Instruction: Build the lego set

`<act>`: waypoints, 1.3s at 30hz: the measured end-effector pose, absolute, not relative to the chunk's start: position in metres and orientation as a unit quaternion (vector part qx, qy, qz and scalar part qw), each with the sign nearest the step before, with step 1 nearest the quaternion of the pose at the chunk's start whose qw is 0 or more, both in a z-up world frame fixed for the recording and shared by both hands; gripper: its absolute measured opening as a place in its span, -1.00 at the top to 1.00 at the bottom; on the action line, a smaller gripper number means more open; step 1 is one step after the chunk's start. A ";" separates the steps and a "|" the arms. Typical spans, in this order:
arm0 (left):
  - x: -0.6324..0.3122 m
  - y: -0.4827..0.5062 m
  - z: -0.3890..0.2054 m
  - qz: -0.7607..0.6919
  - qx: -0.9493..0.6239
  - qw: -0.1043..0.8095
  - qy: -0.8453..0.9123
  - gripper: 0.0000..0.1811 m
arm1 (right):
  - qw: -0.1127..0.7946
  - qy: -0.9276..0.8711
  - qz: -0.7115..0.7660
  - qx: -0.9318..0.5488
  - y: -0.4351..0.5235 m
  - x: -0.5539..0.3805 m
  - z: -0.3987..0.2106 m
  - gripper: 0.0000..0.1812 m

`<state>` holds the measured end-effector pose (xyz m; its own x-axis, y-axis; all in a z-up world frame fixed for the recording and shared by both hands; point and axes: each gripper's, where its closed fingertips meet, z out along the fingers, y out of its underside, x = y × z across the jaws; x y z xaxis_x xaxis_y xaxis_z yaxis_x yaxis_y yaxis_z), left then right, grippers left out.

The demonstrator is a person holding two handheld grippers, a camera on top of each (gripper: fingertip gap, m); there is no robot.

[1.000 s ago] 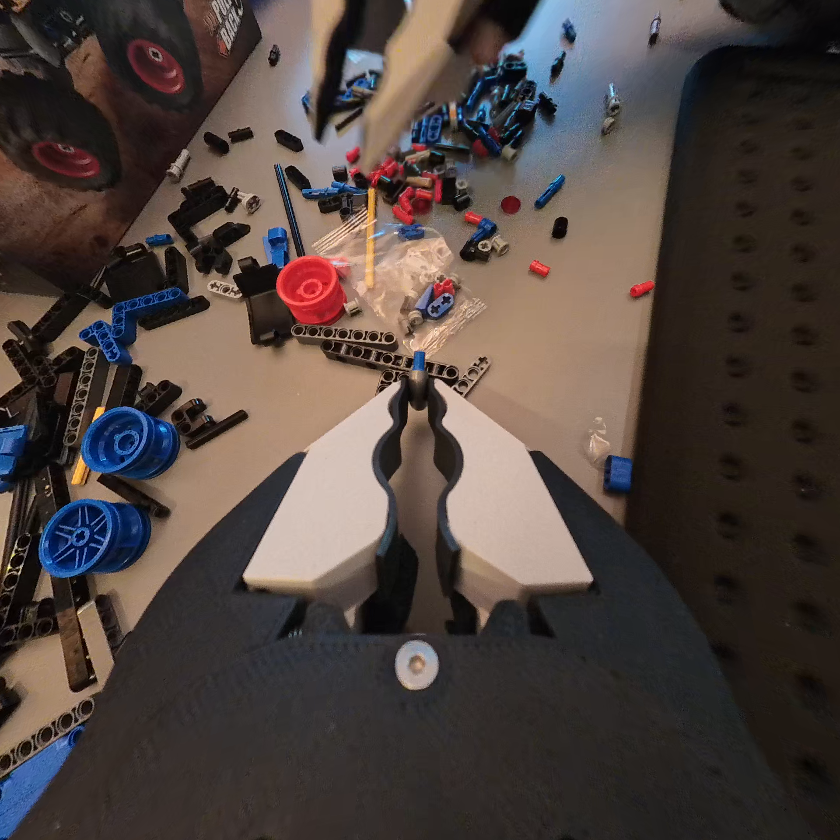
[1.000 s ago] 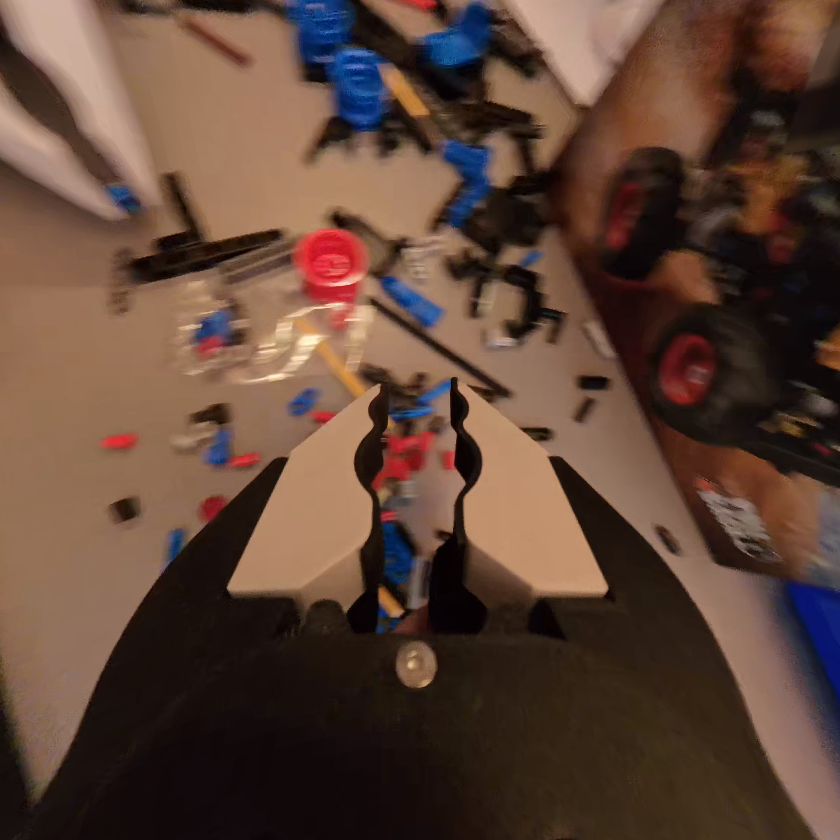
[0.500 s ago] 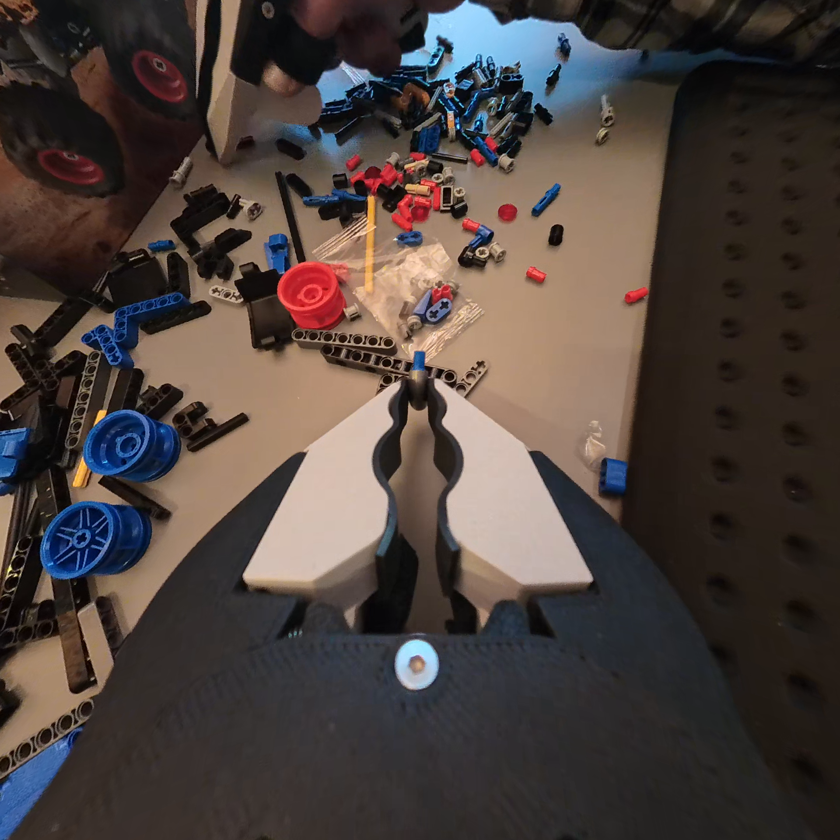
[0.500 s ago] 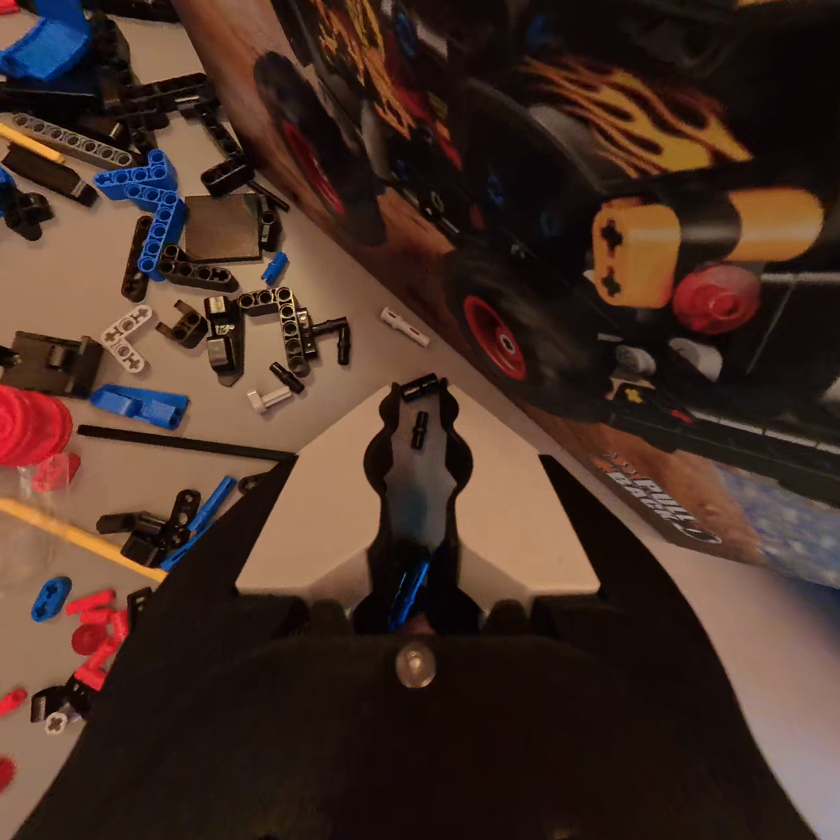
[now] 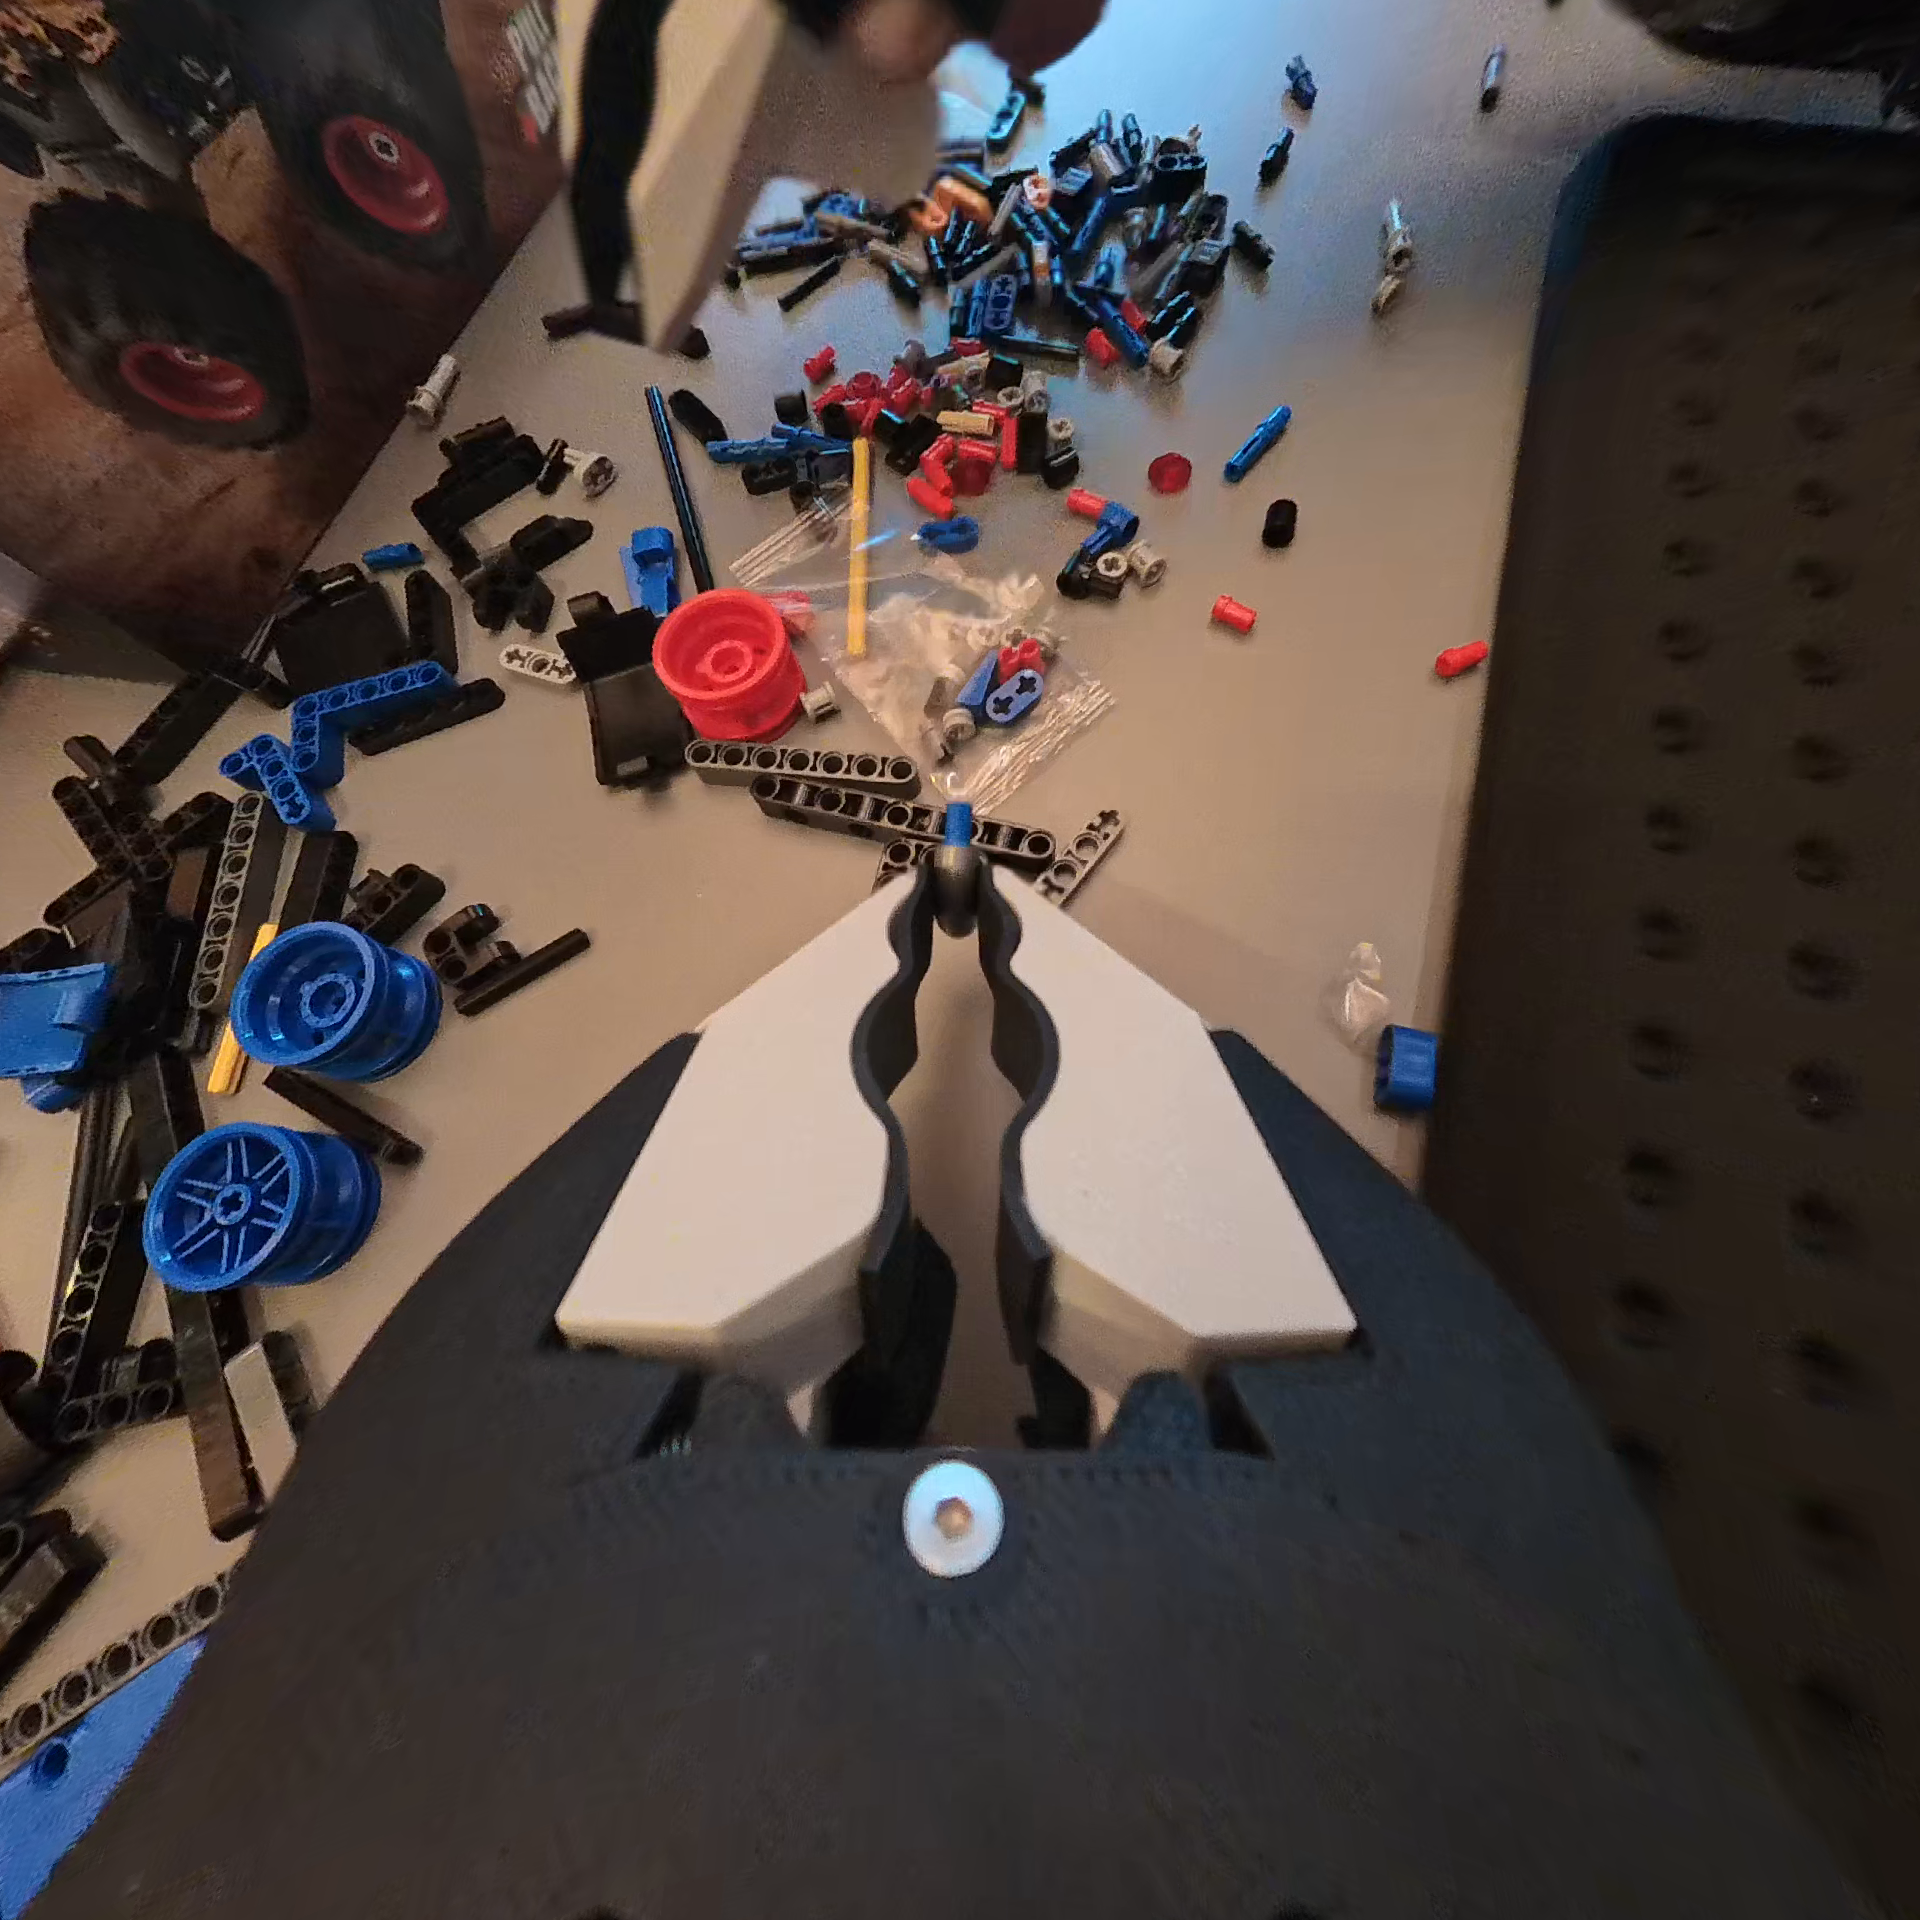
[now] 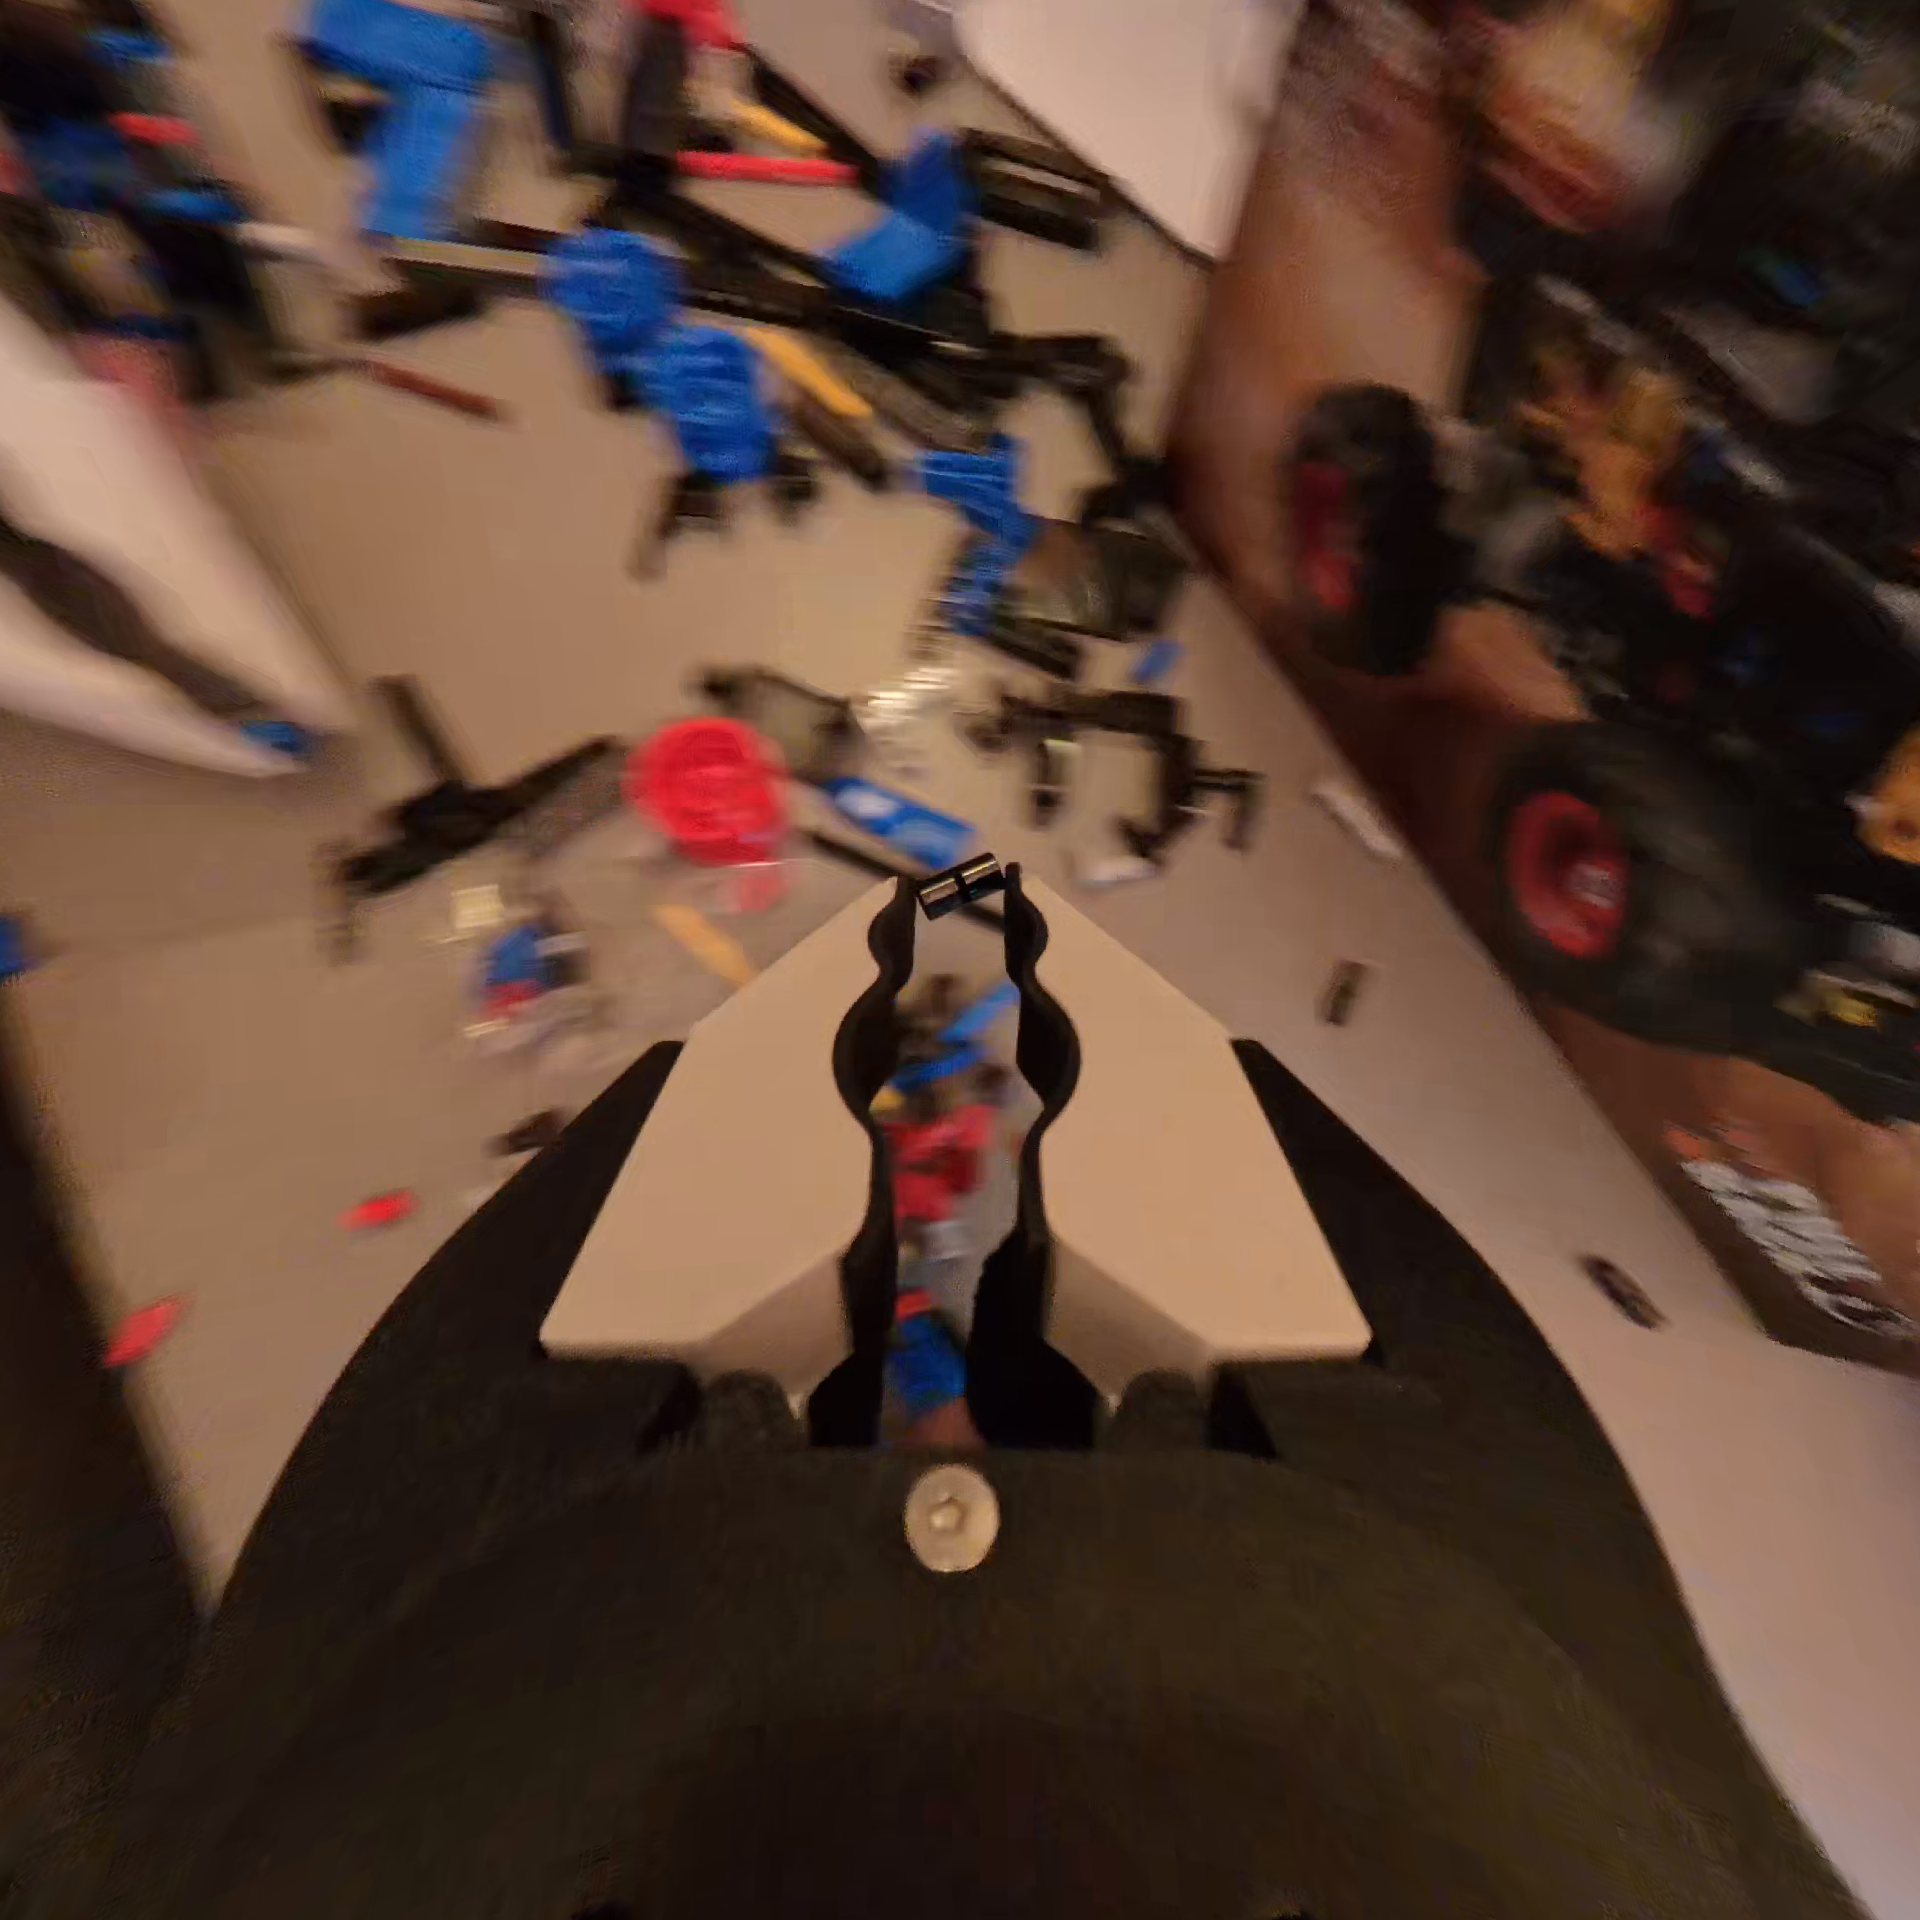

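Observation:
My left gripper (image 5: 954, 894) is shut on a small dark grey connector with a blue pin (image 5: 957, 847) sticking out of its tip, held above the grey table (image 5: 1247, 831). My right gripper (image 6: 958, 891) is shut on a short black pin (image 6: 956, 884) held crosswise between its tips, above the table; that view is motion-blurred. The right gripper also shows at the far top of the left wrist view (image 5: 665, 208). Loose parts lie around: a red wheel hub (image 5: 727, 665), two blue wheel hubs (image 5: 332, 1003), black beams (image 5: 894, 816) and a heap of small pins (image 5: 1018, 312).
The set's box (image 5: 187, 312) stands along the left, also in the right wrist view (image 6: 1610, 727). A clear plastic bag with small parts (image 5: 966, 665) lies mid-table. A black perforated mat (image 5: 1714, 831) borders the right side. Black and blue beams (image 5: 156, 935) pile at the left.
My right gripper closed on a black pin beside the box, lifted it and swung back over the parts. My left gripper stayed still, holding its piece.

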<state>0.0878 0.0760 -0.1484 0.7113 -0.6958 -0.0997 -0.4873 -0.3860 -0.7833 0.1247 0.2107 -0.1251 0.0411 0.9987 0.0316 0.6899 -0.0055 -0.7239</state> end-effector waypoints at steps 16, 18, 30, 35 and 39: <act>0.097 0.071 -0.155 -0.113 -0.818 0.404 0.393 0.94 | 0.224 -0.745 0.248 -0.578 0.062 0.136 -0.170 0.63; 0.098 0.071 -0.156 -0.112 -0.818 0.402 0.395 0.93 | 0.242 -0.710 0.237 -0.618 0.064 0.135 -0.168 0.70; 0.100 0.065 -0.158 -0.112 -0.816 0.394 0.408 0.94 | 0.294 -0.690 0.196 -0.632 0.066 0.133 -0.168 0.94; 0.103 0.059 -0.161 -0.090 -0.802 0.384 0.449 0.94 | 0.333 -0.705 0.262 -0.569 0.062 0.124 -0.149 1.00; 0.108 0.055 -0.167 -0.075 -0.791 0.376 0.476 0.94 | 0.331 -0.725 0.263 -0.544 0.060 0.118 -0.145 1.00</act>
